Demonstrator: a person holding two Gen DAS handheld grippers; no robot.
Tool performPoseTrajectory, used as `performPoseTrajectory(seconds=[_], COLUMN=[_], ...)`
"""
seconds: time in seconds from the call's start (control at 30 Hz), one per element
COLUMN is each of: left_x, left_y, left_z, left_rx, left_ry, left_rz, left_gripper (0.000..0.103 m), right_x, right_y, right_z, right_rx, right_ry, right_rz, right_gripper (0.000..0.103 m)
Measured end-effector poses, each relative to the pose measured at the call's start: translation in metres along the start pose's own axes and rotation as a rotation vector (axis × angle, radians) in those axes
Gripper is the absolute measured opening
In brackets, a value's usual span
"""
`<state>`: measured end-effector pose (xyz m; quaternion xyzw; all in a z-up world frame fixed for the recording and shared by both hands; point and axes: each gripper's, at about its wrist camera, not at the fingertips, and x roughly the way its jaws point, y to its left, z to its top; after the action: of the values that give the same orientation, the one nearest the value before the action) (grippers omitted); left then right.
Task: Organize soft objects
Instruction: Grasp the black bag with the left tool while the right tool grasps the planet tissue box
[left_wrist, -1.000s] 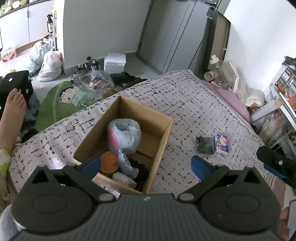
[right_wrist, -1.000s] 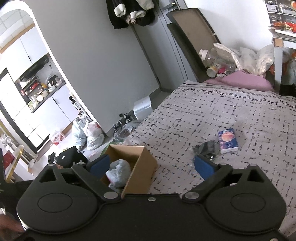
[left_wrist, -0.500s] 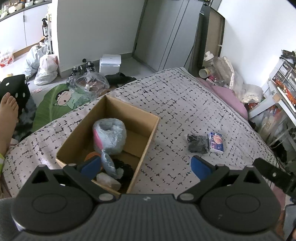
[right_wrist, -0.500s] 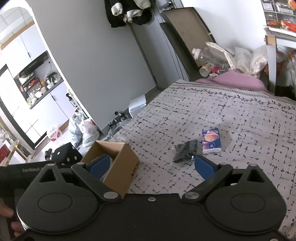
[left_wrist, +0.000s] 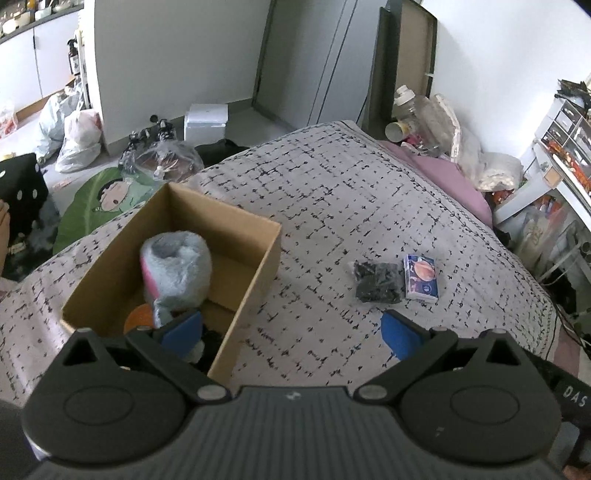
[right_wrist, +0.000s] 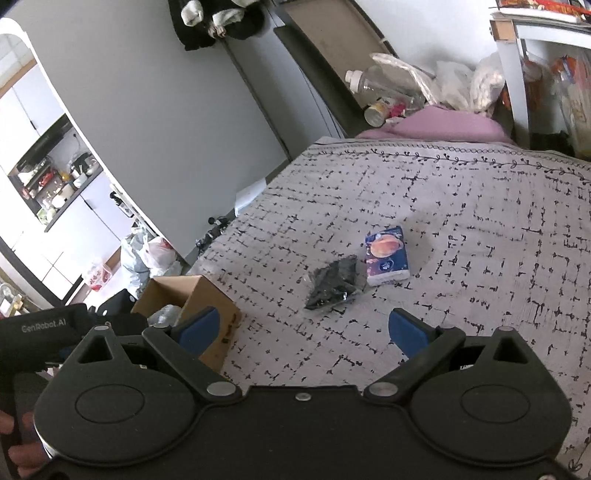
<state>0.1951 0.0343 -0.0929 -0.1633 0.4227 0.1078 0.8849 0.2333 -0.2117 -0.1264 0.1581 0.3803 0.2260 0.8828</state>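
Spread, empty right gripper (right_wrist: 308, 330) aimed at crumpled black plastic-wrapped bundle (right_wrist: 332, 283), presumably bound for open brown cardboard box (left_wrist: 255, 266); left gripper (left_wrist: 291, 328) likewise spread.

On the bed (left_wrist: 332, 206) ahead of you, cardboard box (left_wrist: 236, 236) at left with a plush toy (left_wrist: 177, 266) inside, bagged dark bundle (left_wrist: 376, 282) to its right, tissue pack (left_wrist: 421, 278) just beside that.

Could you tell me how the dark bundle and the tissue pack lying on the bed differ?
The dark bundle is black, crumpled and irregular; the tissue pack is a neat rectangle, blue-and-white with a printed planet. The bundle lies nearer the cardboard box. Both rest side by side on the bedspread, outside the box.
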Motion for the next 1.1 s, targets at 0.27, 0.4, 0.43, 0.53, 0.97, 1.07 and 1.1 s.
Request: performPoseTrajectory(seconds=[0.27, 0.4, 0.43, 0.53, 0.97, 1.07, 1.1], left_x=[0.028, 0.047, 0.052, 0.067, 0.15, 0.171, 0.176], left_y=[-0.02, -0.031, -0.033, -0.038, -0.065, -0.07, -0.071], left_z=[0.009, 0.012, 0.013, 0.015, 0.028, 0.029, 0.03], left_rx=[0.022, 0.035, 0.036, 0.035, 0.032, 0.016, 0.01], left_ry=[0.005, 0.02, 0.025, 0.042, 0.138, 0.161, 0.167], left_rz=[-0.036, -0.042, -0.047, -0.056, -0.098, -0.116, -0.123], left_gripper=[0.1, 0.099, 0.099, 0.096, 0.082, 0.082, 0.082], right_x=[0.02, 0.027, 0.029, 0.038, 0.079, 0.09, 0.094], right_y=[-0.024, -0.039, -0.042, -0.05, -0.086, -0.094, -0.096], right_z=[0.006, 0.009, 0.01, 0.014, 0.018, 0.019, 0.02], right_rx=[0.102, 0.168, 0.179, 0.207, 0.302, 0.317, 0.319], right_ry=[0.011, -0.001, -0.004, -0.006, 0.01, 0.013, 0.013], right_rz=[-0.04, -0.05, -0.057, -0.077, -0.094, -0.089, -0.087], right_gripper=[0.098, 0.097, 0.096, 0.093, 0.076, 0.075, 0.074])
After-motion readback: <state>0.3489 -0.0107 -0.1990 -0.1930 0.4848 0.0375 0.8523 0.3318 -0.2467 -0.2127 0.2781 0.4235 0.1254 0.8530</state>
